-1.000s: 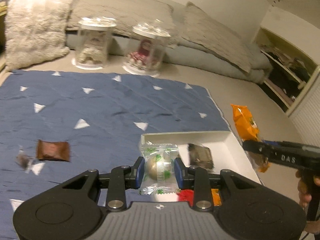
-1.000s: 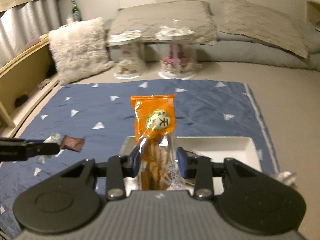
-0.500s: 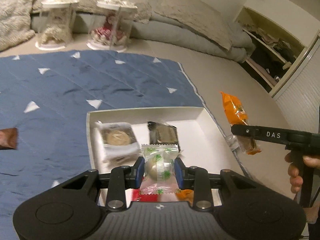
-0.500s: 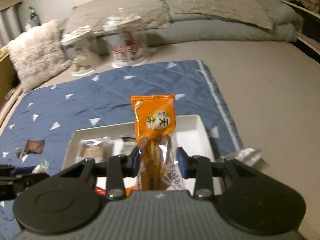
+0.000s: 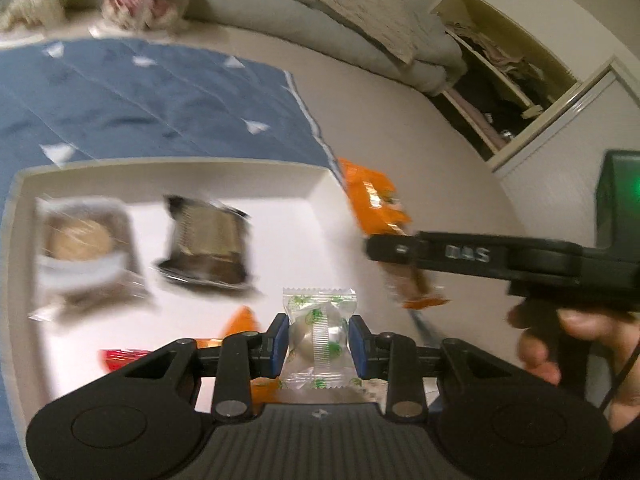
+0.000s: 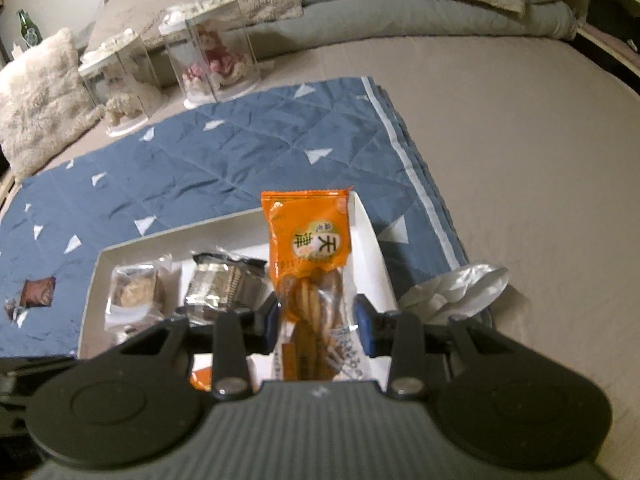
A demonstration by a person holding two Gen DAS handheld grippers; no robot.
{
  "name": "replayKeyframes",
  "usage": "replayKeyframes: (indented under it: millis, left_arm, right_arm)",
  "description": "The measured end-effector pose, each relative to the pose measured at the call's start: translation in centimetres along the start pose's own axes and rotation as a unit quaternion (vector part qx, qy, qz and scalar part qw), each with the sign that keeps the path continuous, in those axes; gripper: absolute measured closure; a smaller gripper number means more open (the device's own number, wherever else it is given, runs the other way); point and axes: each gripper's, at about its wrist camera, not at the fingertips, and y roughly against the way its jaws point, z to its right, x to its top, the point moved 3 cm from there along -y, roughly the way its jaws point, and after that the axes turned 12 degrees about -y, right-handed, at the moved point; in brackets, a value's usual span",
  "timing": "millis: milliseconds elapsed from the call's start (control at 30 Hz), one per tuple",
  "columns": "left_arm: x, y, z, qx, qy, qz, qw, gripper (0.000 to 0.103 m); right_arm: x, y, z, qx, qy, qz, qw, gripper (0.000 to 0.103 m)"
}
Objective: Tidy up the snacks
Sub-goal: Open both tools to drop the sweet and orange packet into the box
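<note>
Both grippers hold snacks above the white tray [image 5: 168, 168] on the blue quilt [image 6: 240, 152]. Left gripper [image 5: 318, 340]: fingers closed on the clear green-printed candy [image 5: 318, 334], now over the tray's near right part; a second ago it hung over the quilt short of the tray. Right gripper [image 6: 318, 322]: fingers closed on the orange cracker packet [image 6: 310, 256], now over the tray's right wall, nearer and lower than before. Two wrapped snacks [image 6: 224, 284] lie inside the tray.
</note>
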Motion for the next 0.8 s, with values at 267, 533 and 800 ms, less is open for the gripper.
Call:
replayKeyframes:
  millis: [267, 533, 800]
  left_arm:
    - [-1.8, -4.8, 1.4, -0.034, 0.002, -0.034, 0.9988, 0.069]
    - [-3.0, -6.1, 0.7, 0.001, -0.025, -0.073, 0.997, 0.068]
    - [-2.9, -5.1, 0.5, 0.003, -0.03, -0.075, 0.9968, 0.045]
  right_arm:
    - [0.7, -3.0, 0.1, -0.008, 0.004, -0.023, 1.0, 0.058]
    - [0.7, -5.3, -0.3, -0.03, 0.013, -0.046, 0.998, 0.056]
    - [1.3, -4.7, -0.5, -0.046, 0.02, 0.0, 0.999, 0.024]
